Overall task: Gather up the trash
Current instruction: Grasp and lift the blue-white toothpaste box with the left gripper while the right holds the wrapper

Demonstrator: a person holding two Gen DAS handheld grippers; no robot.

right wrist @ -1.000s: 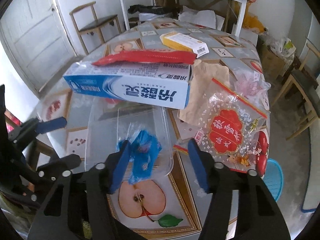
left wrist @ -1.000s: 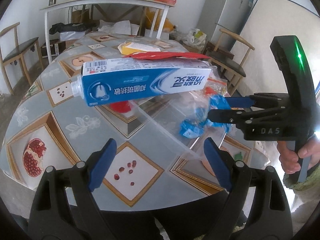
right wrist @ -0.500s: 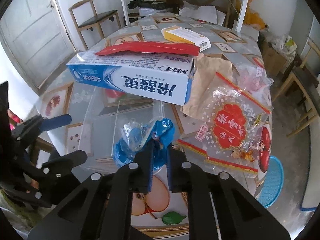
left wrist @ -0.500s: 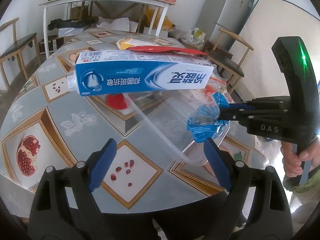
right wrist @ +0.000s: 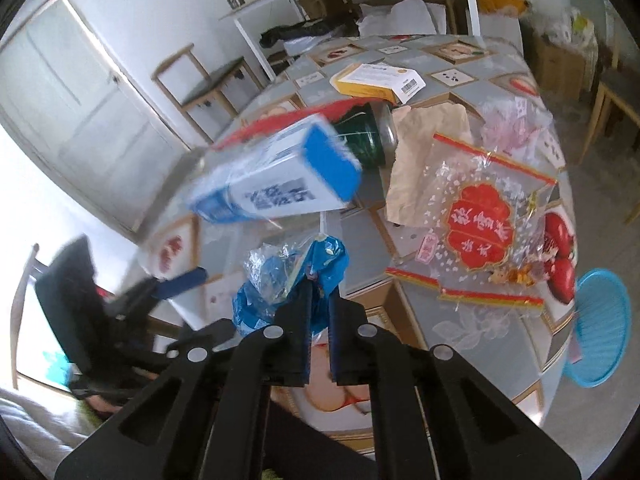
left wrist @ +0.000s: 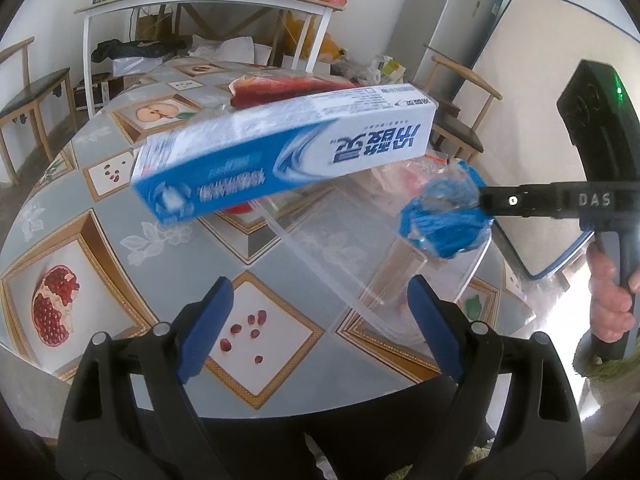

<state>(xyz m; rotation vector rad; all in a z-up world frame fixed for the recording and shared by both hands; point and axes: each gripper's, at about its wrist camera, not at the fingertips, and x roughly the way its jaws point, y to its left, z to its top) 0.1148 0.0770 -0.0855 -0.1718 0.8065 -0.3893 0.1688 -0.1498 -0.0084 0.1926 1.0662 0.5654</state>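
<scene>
My right gripper (right wrist: 319, 280) is shut on a crumpled blue wrapper (right wrist: 288, 280) and holds it above the table; the wrapper (left wrist: 444, 220) also shows in the left wrist view, pinched at the right gripper's tips (left wrist: 480, 202). A blue and white toothpaste box (left wrist: 280, 160) lies tilted on a clear plastic tray (left wrist: 360, 256), with a red packet (left wrist: 280, 88) behind it. The box (right wrist: 276, 176) looks blurred in the right wrist view. My left gripper (left wrist: 316, 328) is open and empty, low over the table's near edge.
On the fruit-print table (left wrist: 120, 240) lie a yellow box (right wrist: 376, 82), a dark green can (right wrist: 364, 136), brown paper (right wrist: 428, 148) and a red-printed clear bag (right wrist: 480, 232). A blue basket (right wrist: 600, 328) stands on the floor. Chairs and a white shelf table stand behind.
My right gripper closed on the blue wrapper and lifted it out of the clear tray. The toothpaste box tilted and swung. The left gripper stayed open.
</scene>
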